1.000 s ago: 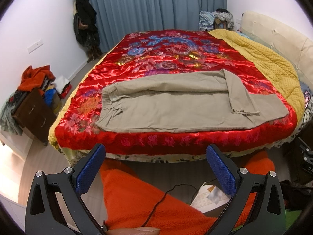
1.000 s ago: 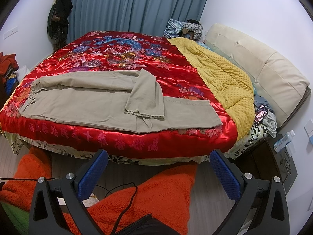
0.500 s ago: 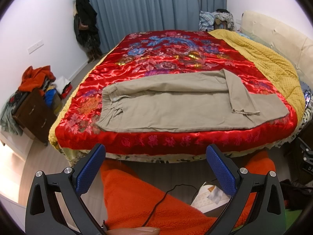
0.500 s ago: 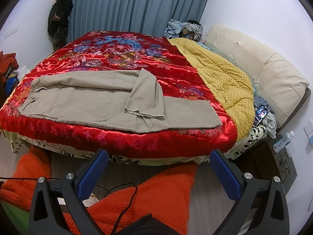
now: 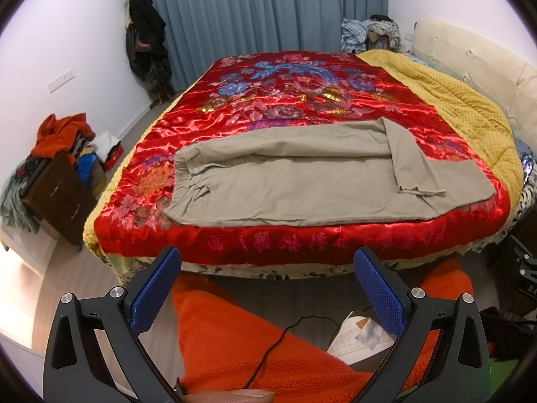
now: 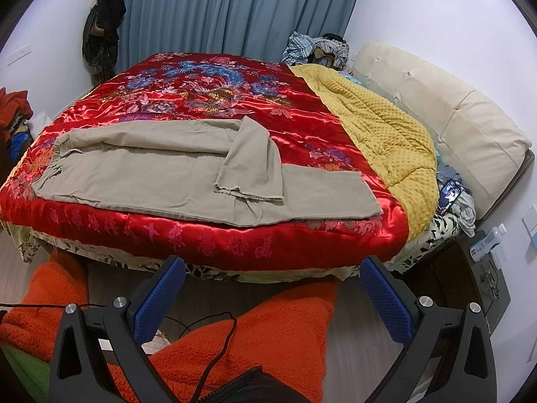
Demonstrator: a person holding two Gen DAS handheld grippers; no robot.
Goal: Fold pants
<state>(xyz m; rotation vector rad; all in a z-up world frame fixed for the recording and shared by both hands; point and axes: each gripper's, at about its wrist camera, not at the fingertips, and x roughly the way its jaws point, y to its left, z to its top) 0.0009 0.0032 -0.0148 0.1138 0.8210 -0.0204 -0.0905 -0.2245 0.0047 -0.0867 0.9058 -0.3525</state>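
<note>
Nothing is shifting between the earlier frames and this one: both views are framing the bed exactly as before, and the cloth is lying in the same creases, so by the look of it the fold is not advancing at this moment. Spreading across most of each picture is the bed, dressed in a glossy red floral quilt with a mustard blanket bunching along the side nearest the cream headboard. Lying flat along the near edge of that quilt are the khaki pants, waistband toward the left tool's side, one leg doubling back so its frayed hem is resting across the other leg. That turned-back leg is likely needing straightening or lifting over before a tidy fold is possible. Below the bed edge, the person's orange fleece legs are filling the foreground. Hanging over them, well short of the pants, the left tool is gaping wide and gripping nothing, and the right tool is likewise spreading wide and empty.
</note>
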